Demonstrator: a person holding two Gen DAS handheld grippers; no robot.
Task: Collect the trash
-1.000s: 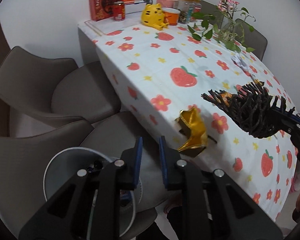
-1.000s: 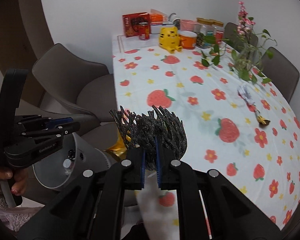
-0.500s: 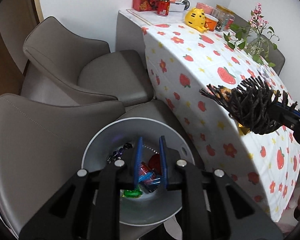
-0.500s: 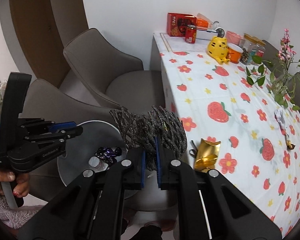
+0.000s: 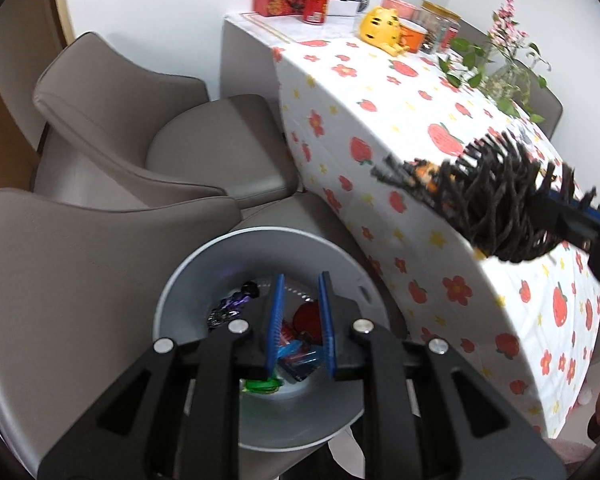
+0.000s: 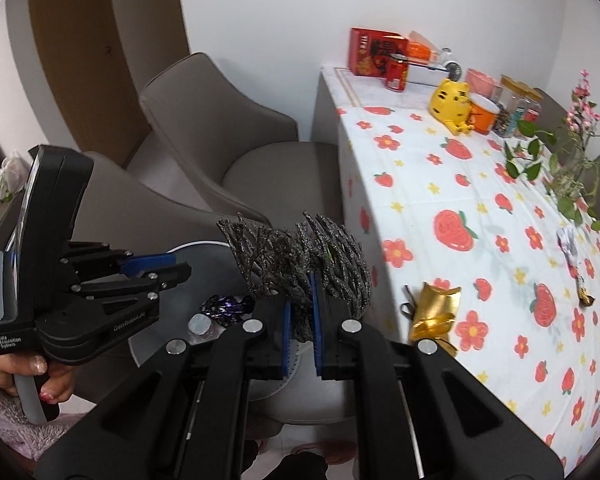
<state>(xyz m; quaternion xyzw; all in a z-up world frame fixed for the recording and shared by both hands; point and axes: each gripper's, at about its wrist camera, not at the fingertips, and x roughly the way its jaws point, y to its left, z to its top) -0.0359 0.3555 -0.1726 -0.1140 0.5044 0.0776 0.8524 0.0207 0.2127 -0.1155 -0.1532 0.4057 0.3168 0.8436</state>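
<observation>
My right gripper (image 6: 301,330) is shut on a black glittery mesh bundle (image 6: 300,256), holding it in the air beside the table edge; it also shows in the left wrist view (image 5: 488,204). My left gripper (image 5: 300,320) hangs over the grey trash bin (image 5: 204,276) with a narrow gap between its blue pads and nothing held. The bin holds several wrappers (image 5: 296,348). A gold foil wrapper (image 6: 436,312) lies at the table's near edge. Two small wrappers (image 6: 566,240) lie farther right on the tablecloth.
The table (image 6: 480,184) has a strawberry cloth, with a yellow tiger toy (image 6: 452,106), red can (image 6: 396,72), red box (image 6: 374,52), jars and a plant (image 6: 568,160) at the back. Grey chairs (image 5: 148,120) stand left of the table; the bin sits by the near one.
Both grippers swung left, away from the table and toward the bin. The left gripper now looks down into the bin. The right gripper still holds the mesh bundle.
</observation>
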